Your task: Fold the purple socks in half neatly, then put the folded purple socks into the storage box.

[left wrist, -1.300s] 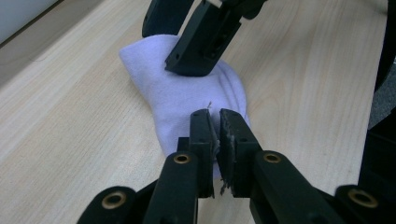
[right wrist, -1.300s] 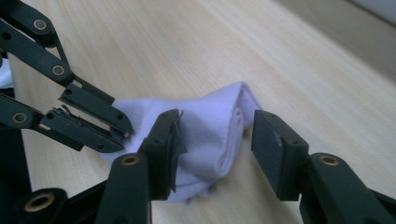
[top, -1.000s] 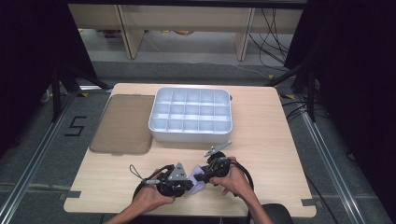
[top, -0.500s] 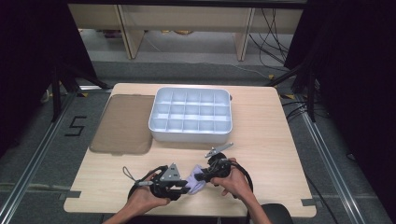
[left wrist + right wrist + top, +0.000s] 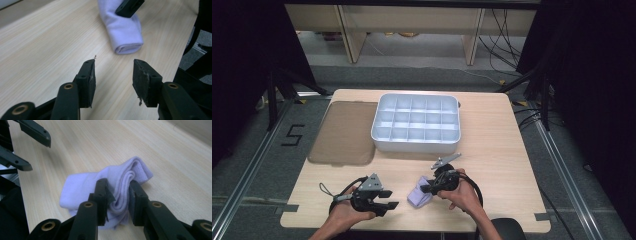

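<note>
High view: the folded sock lies near the table's front edge, well short of the compartment tray, presumably its destination. Left gripper view: the left gripper has just been opening; its jaws stand apart and empty, clear of the sock. Right gripper view: the right gripper clamps the fold, keeping the layers together.
</note>
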Available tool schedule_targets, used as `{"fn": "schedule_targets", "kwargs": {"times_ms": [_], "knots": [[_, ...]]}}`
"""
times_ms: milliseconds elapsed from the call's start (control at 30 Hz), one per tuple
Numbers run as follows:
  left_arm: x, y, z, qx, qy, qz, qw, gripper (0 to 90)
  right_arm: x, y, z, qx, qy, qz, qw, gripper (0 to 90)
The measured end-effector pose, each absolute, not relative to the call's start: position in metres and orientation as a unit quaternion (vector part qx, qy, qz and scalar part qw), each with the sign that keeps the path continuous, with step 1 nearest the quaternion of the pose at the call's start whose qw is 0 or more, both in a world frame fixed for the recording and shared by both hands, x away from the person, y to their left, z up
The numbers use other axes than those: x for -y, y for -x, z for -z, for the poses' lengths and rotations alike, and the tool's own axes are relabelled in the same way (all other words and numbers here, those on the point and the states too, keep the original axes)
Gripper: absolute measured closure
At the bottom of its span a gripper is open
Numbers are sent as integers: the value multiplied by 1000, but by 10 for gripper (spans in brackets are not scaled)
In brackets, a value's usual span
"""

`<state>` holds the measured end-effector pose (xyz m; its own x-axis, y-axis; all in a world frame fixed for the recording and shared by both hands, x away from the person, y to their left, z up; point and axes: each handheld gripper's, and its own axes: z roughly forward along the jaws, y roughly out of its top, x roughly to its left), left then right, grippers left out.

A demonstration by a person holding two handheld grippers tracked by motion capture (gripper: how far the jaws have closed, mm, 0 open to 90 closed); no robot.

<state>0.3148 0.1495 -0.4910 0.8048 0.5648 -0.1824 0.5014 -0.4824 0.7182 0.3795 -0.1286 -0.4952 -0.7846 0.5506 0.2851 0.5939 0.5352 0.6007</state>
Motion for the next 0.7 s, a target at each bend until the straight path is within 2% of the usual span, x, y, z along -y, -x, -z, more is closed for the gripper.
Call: {"fn": "schedule_targets", "kwargs": {"times_ms": [433, 700], "knots": [[-175, -313, 502, -332, -867, -50, 368, 448, 134, -374, 486, 876, 324, 356, 7, 735], [-184, -317, 503, -363, -855, -59, 366, 396, 132, -373, 479, 881, 309, 358, -12, 737]]}}
